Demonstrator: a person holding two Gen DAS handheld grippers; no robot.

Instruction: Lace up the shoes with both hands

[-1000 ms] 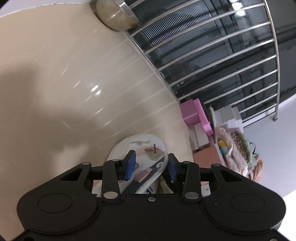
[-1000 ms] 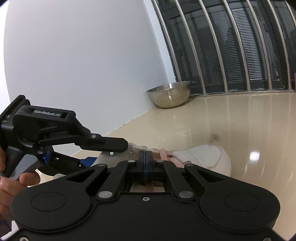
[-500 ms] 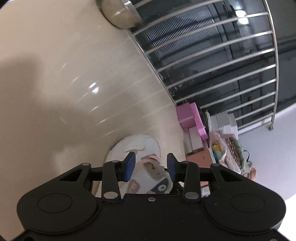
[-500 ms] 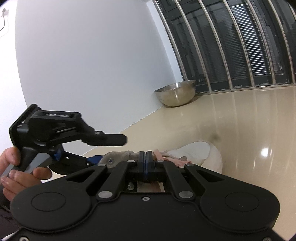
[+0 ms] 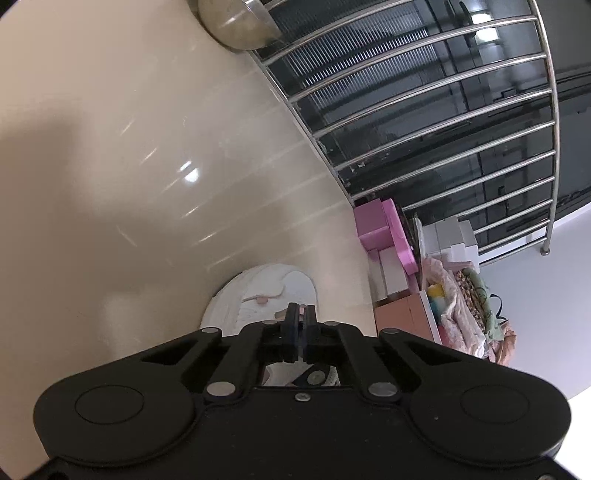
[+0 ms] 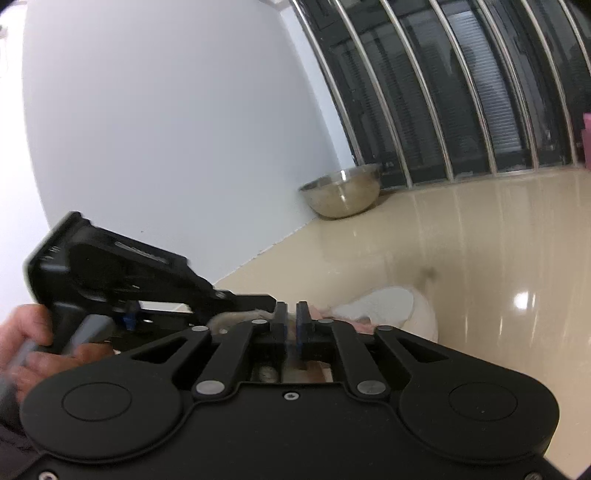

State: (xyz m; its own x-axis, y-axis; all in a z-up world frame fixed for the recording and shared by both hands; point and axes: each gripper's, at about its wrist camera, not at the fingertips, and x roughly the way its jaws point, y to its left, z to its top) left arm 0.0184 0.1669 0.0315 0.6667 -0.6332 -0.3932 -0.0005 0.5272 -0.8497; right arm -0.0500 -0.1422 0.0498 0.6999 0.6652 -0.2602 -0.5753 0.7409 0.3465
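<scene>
A white shoe (image 5: 266,291) with a pink lace (image 5: 263,300) lies on the cream floor, toe pointing away. My left gripper (image 5: 301,314) is shut right over the laced part of the shoe; what it pinches is hidden by its body. In the right wrist view the shoe (image 6: 388,306) lies just beyond my right gripper (image 6: 291,314), whose jaws stand a narrow gap apart with pink lace (image 6: 317,312) showing behind them. The left gripper's body (image 6: 147,273) comes in from the left, held by a hand.
A steel bowl (image 6: 341,195) sits in the far corner by the white wall, also in the left wrist view (image 5: 236,22). A barred dark window (image 5: 424,110) runs along the floor's edge. Pink and white boxes (image 5: 388,232) and bags are piled to the right.
My left gripper has closed from wide open to shut over the shoe's lacing. My right gripper's jaws have parted slightly from fully shut, and the right view has lifted and swung.
</scene>
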